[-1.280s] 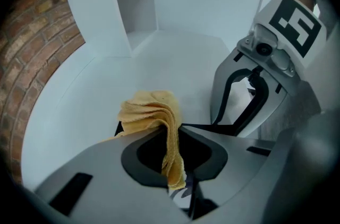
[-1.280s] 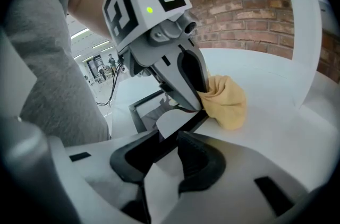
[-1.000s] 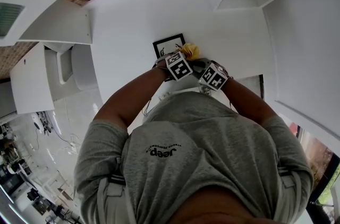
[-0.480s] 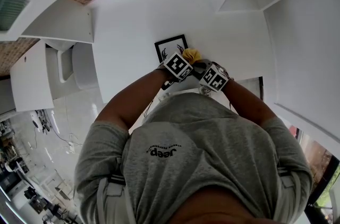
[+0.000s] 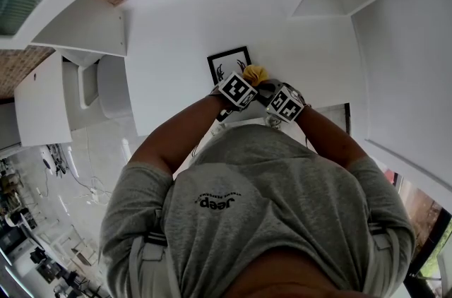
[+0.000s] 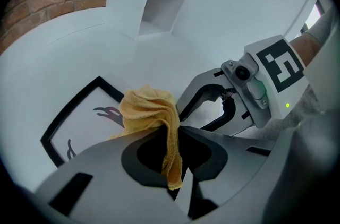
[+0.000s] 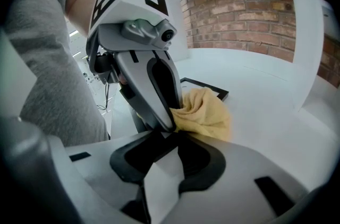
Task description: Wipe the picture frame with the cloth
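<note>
Picture frame (image 5: 227,65) lies flat on the white counter (image 5: 176,28), just beyond both grippers. Cloth (image 5: 254,72) sits bunched on its near right corner. Looks like wiping is under way; most of the glass and left edge are uncovered, so likely still to do. Left gripper (image 6: 169,135) is clamped on a cloth fold. Right gripper (image 7: 170,135) has its jaws drawn close beside the cloth; can't tell if they pinch anything.
</note>
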Motion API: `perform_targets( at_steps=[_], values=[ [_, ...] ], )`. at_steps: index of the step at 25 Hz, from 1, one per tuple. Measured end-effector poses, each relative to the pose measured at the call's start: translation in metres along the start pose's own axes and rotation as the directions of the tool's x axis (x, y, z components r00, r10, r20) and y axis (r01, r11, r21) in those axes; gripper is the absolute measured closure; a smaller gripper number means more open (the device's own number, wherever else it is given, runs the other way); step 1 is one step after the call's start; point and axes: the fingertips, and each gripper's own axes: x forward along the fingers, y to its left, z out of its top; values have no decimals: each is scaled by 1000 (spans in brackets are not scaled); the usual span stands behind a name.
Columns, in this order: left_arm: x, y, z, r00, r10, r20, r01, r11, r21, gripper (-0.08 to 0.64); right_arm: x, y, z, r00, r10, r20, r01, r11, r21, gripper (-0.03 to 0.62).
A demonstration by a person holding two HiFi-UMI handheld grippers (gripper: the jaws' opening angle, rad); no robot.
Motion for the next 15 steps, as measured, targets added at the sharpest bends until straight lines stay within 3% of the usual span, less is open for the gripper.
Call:
perform_targets(
  at_steps=[9, 15],
  values=[
    [-13, -3, -2, 999, -1, 52, 0, 1000, 24, 494, 0, 0, 2, 1000, -12, -3, 12, 1000, 1, 472],
    [-42, -1, -3, 983, -17, 183, 29, 997, -66, 494, -1, 1, 3, 1000, -26, -9, 25, 1000, -16, 472]
  ],
)
